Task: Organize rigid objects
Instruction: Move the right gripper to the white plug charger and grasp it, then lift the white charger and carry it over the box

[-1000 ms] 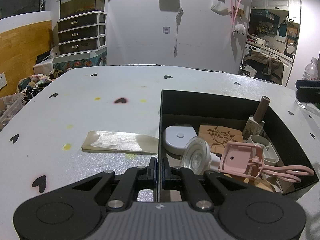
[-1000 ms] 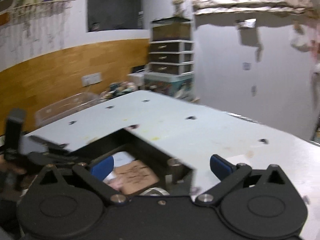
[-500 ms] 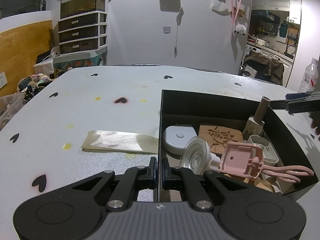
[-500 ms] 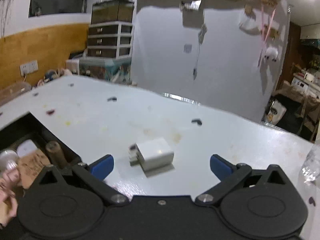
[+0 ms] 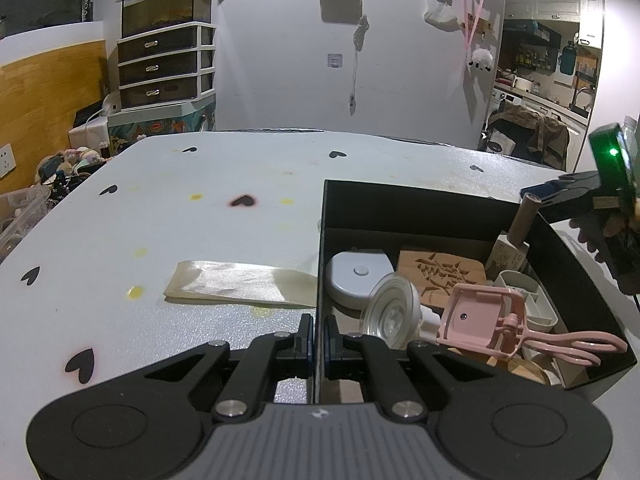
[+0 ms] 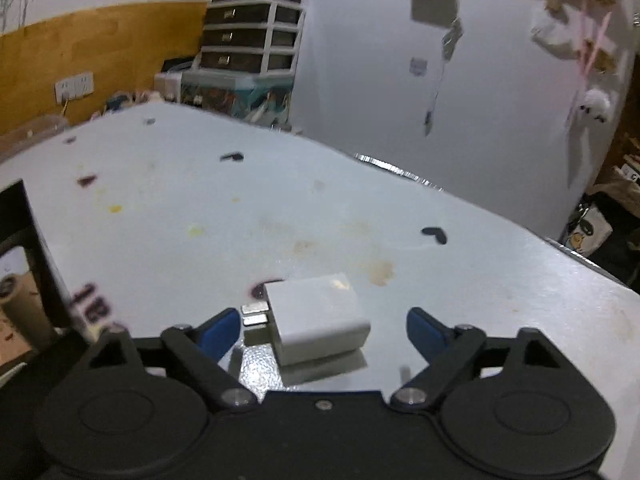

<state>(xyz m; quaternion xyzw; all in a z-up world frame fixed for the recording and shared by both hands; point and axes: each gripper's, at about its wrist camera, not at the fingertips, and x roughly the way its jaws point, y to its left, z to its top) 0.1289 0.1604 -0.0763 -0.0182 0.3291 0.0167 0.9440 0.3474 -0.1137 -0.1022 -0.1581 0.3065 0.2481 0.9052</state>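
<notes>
i have the right gripper [image 6: 325, 330] closing, unclenched, around the charger [image 6: 316, 322]: light, rigid, slick; i'd pinch its flat sides. left gripper [image 5: 316, 344] clamps the box [image 5: 320, 240] wall.

Black box [image 6: 28, 240]: cut off by the left edge in the right wrist view, only one corner showing, smeared.
Print beside the box [image 6: 90, 306]: dark characters, too blurred to read.
Cardboard tube [image 6: 18, 300]: soft and partly cut off at the left edge.
Right gripper [image 5: 568, 200]: in the left wrist view mostly beyond the right edge; its fingertips can't be made out there.
Round wooden piece [image 5: 524, 370]: largely hidden under the pink eyelash curler [image 5: 516, 326].
</notes>
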